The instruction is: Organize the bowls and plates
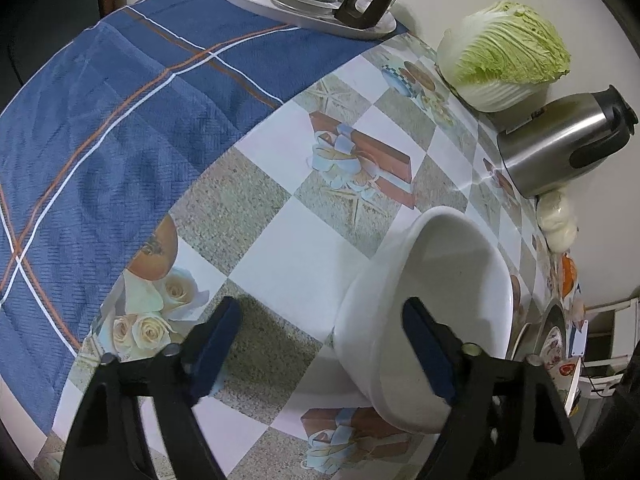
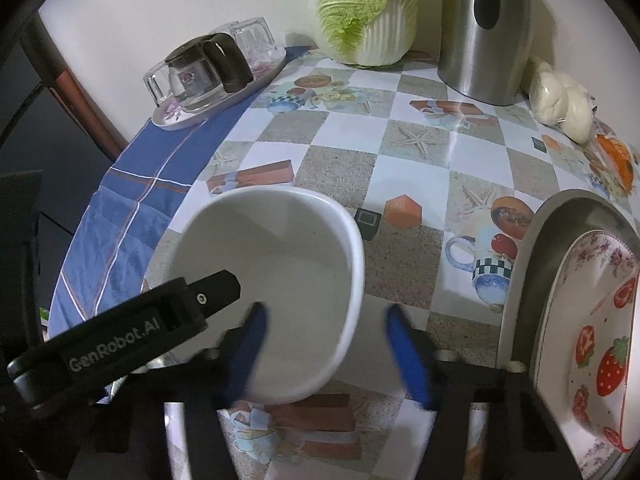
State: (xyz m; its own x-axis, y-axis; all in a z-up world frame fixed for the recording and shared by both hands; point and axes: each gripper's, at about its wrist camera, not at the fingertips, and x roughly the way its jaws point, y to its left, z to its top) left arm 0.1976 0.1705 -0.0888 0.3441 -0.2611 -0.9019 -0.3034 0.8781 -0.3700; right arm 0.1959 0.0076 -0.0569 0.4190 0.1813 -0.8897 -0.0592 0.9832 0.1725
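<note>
Now, from the left wrist, my left claw [image 1: 324, 348] stands open, one finger over the white bowl's [image 1: 432, 312] rim on the checked tablecloth [image 1: 280, 248]; from the right wrist, my right claw [image 2: 326, 350] straddles that rim, pads apart, beside a strawberry plate [image 2: 596, 344].

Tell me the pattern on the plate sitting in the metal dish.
Red strawberries with pink floral edging on white plate; clearest in the right wrist view.
</note>
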